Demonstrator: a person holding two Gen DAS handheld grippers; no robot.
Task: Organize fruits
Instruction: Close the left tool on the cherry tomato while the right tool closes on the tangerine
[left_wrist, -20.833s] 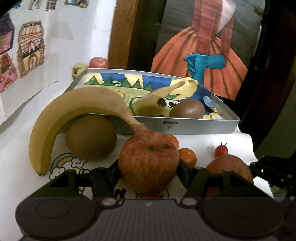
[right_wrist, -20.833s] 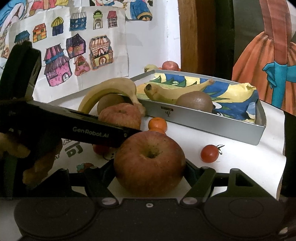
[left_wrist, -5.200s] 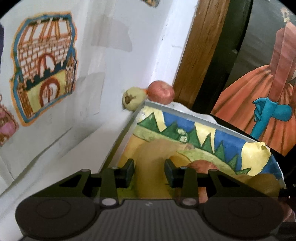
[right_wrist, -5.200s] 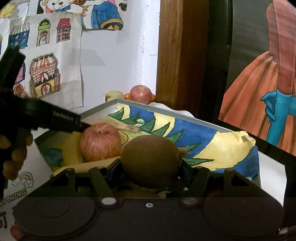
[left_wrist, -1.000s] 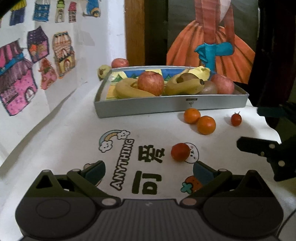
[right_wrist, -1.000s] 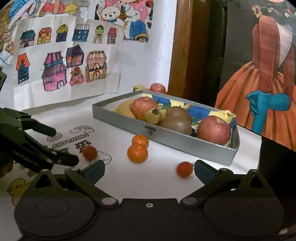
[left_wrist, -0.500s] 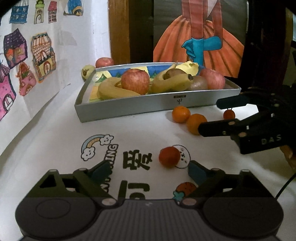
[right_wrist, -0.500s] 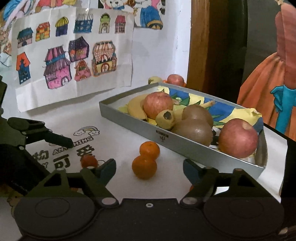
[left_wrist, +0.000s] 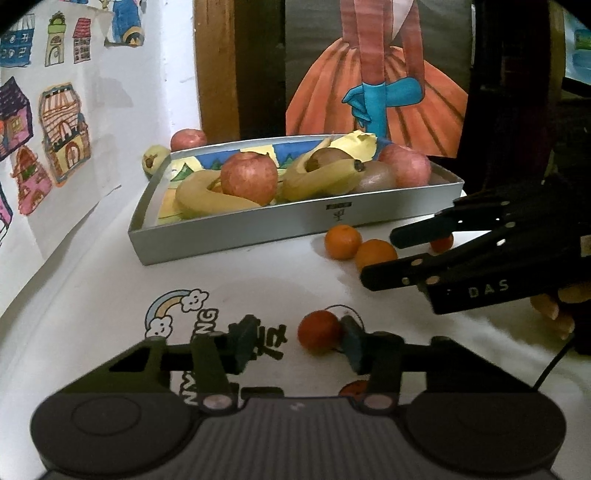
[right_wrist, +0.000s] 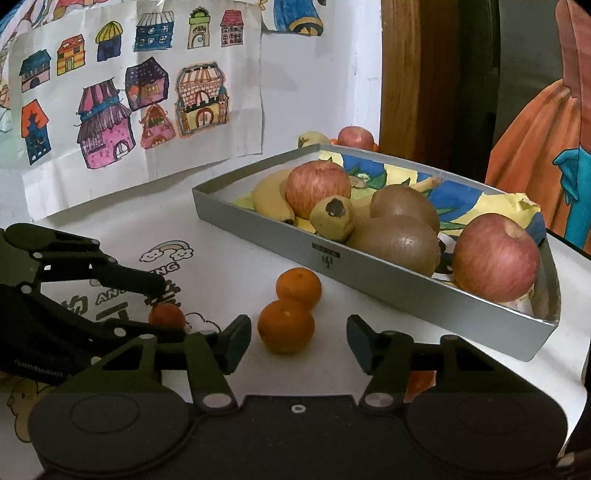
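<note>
Left gripper (left_wrist: 295, 341): jaws apart, straddling the small red fruit (left_wrist: 319, 333), lower centre, on the table (left_wrist: 92, 288).
Right gripper (right_wrist: 298, 343): jaws apart around the near orange (right_wrist: 286, 325), centre.
Handling: likely light, round, smooth, prone to rolling; take across the widest part.
Axis: none evident.
Tray (left_wrist: 236, 232): upper centre, holding apples, bananas, kiwis.
</note>
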